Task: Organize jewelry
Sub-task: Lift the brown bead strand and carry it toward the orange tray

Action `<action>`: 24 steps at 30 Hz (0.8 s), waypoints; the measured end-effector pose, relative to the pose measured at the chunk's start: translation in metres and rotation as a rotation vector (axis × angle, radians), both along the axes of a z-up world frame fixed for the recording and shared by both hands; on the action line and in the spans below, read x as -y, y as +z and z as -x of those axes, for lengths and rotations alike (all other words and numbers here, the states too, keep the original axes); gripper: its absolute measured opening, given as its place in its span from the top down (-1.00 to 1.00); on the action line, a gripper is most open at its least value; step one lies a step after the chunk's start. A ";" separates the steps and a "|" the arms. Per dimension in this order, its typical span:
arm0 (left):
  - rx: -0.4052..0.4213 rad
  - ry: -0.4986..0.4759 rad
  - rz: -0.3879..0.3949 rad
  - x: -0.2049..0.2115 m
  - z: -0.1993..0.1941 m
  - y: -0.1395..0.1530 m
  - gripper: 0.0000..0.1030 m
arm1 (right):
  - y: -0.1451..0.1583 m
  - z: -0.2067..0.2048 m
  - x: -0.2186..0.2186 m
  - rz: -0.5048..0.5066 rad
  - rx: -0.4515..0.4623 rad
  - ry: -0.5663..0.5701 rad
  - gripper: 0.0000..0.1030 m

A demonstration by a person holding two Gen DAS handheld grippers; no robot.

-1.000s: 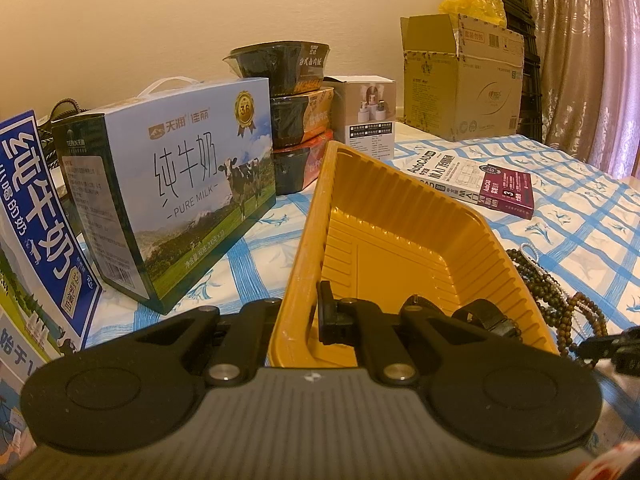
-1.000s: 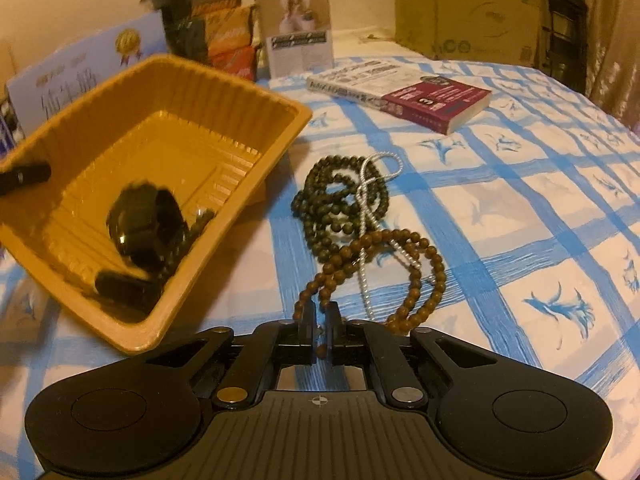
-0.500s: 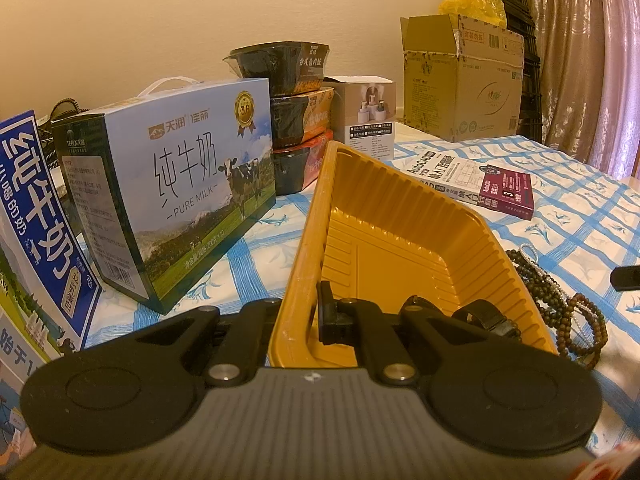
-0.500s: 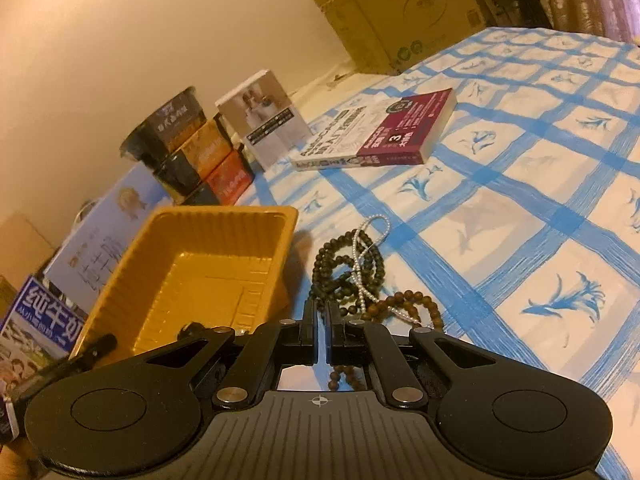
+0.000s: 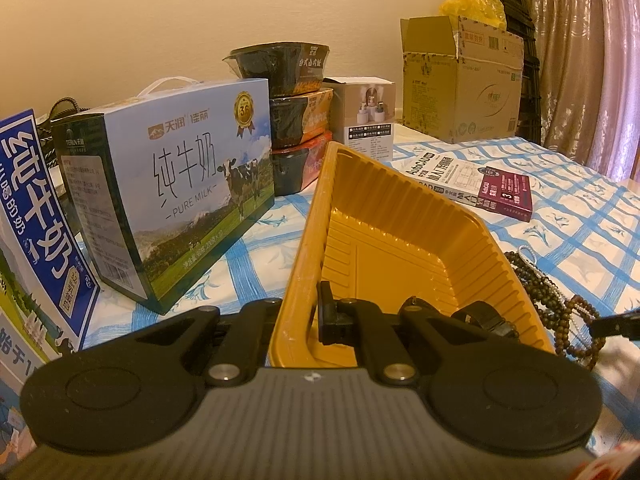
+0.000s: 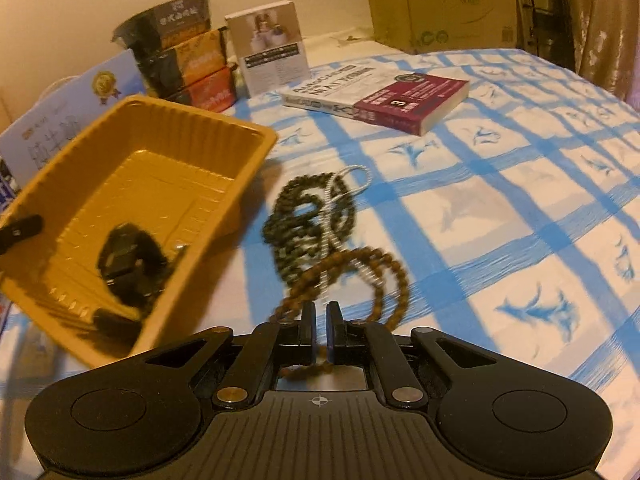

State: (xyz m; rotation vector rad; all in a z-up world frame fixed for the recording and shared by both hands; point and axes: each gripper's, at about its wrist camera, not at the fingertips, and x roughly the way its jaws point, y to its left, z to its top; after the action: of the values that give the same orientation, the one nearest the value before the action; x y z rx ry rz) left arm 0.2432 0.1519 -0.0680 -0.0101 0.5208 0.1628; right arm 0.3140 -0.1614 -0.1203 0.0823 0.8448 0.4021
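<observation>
My left gripper point(image 5: 310, 312) is shut on the near rim of the yellow tray point(image 5: 400, 200), one finger inside the wall and one outside. A black watch point(image 5: 484, 320) lies in the tray point(image 6: 192, 120), also seen in the right wrist view point(image 6: 128, 256). Beside the tray on the cloth lie dark green beads point(image 6: 304, 216), a silver chain point(image 6: 348, 184) and brown beads point(image 6: 372, 268). My right gripper point(image 6: 320, 320) is shut low over this pile, with the brown strand running between its jaws. Its tip point(image 5: 600, 326) shows at the right edge of the left wrist view.
Milk cartons point(image 5: 172, 184) stand left of the tray. Behind it are stacked noodle bowls point(image 5: 292, 112) and a small white box point(image 5: 368, 116). A book point(image 6: 380, 96) lies on the blue checked cloth point(image 6: 520, 240), with a cardboard box point(image 5: 460, 80) and curtain beyond.
My right gripper rose and tipped back from the bead pile, then came down close over it again, still shut. The left gripper and the tray have not moved.
</observation>
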 end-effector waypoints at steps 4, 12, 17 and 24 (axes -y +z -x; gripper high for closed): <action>0.000 0.001 0.002 0.000 -0.001 0.000 0.89 | -0.001 -0.010 0.000 0.018 0.012 0.023 0.86; -0.002 0.000 0.002 -0.001 -0.001 0.000 0.89 | 0.001 -0.033 0.000 -0.125 -0.032 -0.064 0.45; -0.003 -0.001 0.003 -0.001 -0.002 0.000 0.89 | -0.006 -0.051 0.006 -0.235 -0.098 -0.185 0.46; -0.002 0.000 0.006 -0.001 -0.002 0.000 0.89 | -0.010 -0.043 0.032 -0.316 -0.151 -0.260 1.00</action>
State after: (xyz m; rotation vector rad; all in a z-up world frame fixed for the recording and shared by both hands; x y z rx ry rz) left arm 0.2451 0.1534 -0.0681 -0.0161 0.5235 0.1613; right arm 0.3571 -0.1931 -0.1304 0.5154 0.9002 0.2832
